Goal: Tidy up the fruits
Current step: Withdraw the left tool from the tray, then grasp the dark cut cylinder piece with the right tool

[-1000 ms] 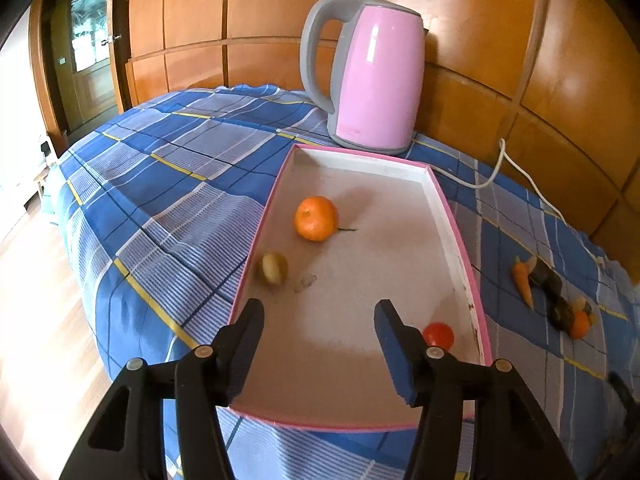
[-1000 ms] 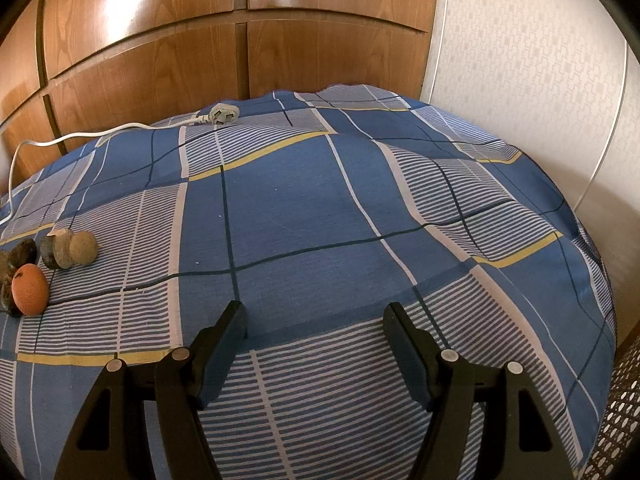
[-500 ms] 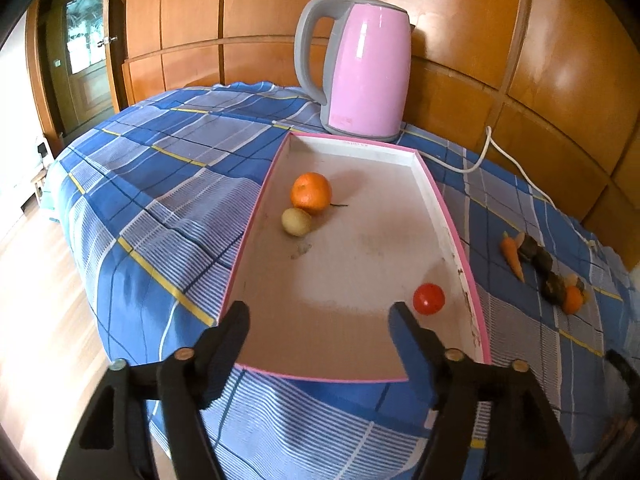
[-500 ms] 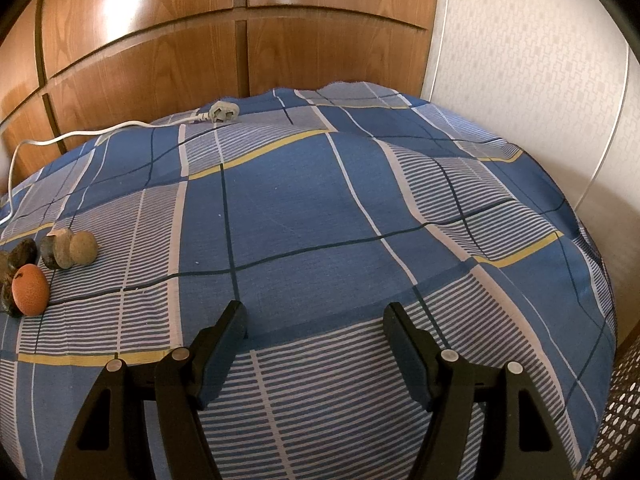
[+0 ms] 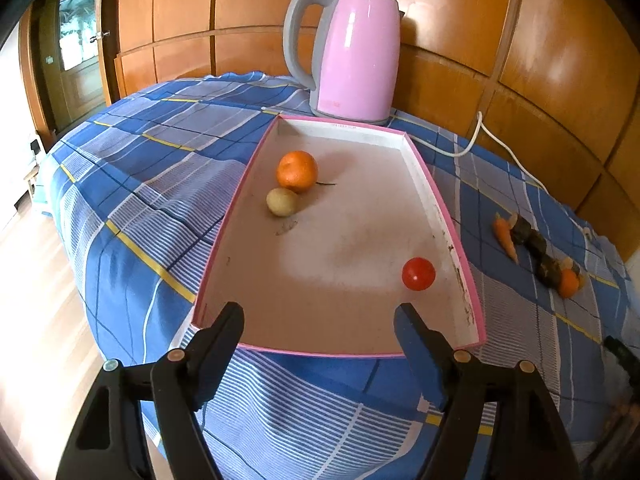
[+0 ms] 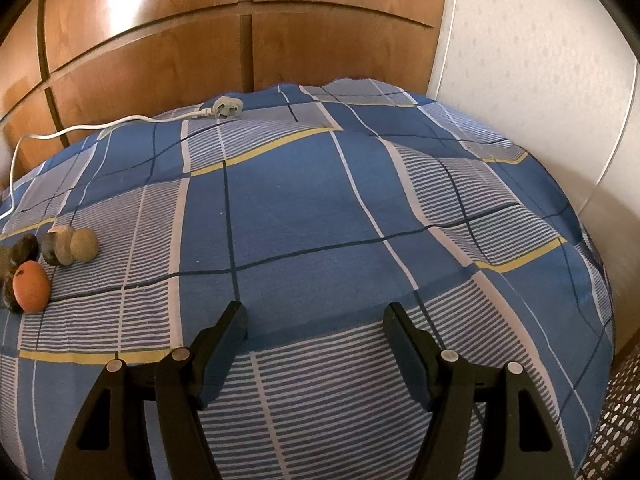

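Black and wide apart, the jaws of the left gripper (image 5: 318, 328) hold nothing and stand just before the near edge of the tray (image 5: 430, 184), as if the tray is the place where the fruits are collected. Inside it, a tomato (image 5: 418, 273) lies near the right wall, close to the near right corner. An orange (image 5: 297, 171) and a small yellow fruit (image 5: 282, 201) touch each other by the left wall, toward the far end. I judge that these three are already sorted.

The right gripper (image 6: 314, 318) is also open and empty, and it hangs over bare cloth (image 6: 304, 208). At the left edge of its view a small group of pieces (image 6: 70, 246) waits on the cloth; one is orange and egg-shaped, the others are brown or dark, and I cannot tell what they are. In the left view the same row, with a carrot (image 5: 506, 236) at its far end, lies well apart from the tray, to its right. Probably these must go next.

The surface is a blue checked cloth with yellow lines. A pink kettle (image 5: 352, 56) stands just behind the far edge of the tray, and its white cord (image 6: 100, 126) runs along the back with the plug unconnected. Wooden panels (image 6: 160, 40) close the room behind, a pale wall (image 6: 540, 60) is on the right, and a door (image 5: 76, 52) on the left.
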Action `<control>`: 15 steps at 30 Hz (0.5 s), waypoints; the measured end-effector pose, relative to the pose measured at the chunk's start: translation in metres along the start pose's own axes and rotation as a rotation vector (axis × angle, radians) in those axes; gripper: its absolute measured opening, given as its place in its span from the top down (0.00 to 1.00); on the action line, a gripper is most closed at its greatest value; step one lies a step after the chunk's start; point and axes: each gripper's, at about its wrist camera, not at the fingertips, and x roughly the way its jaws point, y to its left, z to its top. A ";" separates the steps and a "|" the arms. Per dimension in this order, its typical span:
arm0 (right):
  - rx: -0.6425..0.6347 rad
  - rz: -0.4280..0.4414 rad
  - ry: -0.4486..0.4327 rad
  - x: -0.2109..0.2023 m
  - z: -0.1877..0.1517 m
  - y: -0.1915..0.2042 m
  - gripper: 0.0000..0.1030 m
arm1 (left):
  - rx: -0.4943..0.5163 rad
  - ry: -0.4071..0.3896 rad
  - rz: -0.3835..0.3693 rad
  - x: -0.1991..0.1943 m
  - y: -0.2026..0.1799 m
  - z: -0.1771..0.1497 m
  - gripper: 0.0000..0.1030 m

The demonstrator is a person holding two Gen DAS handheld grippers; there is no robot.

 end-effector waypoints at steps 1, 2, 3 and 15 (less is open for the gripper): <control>0.001 0.001 0.000 0.000 0.000 0.000 0.30 | -0.001 -0.001 0.000 0.000 0.000 0.000 0.24; 0.001 0.001 0.000 0.000 0.000 0.000 0.30 | -0.001 -0.003 0.001 0.000 0.001 0.000 0.24; 0.001 0.000 0.004 0.000 0.001 0.000 0.30 | -0.002 -0.004 0.003 -0.001 0.001 0.000 0.23; -0.080 0.143 -0.011 -0.030 0.019 0.042 0.34 | 0.008 -0.004 0.005 0.004 0.001 -0.004 0.20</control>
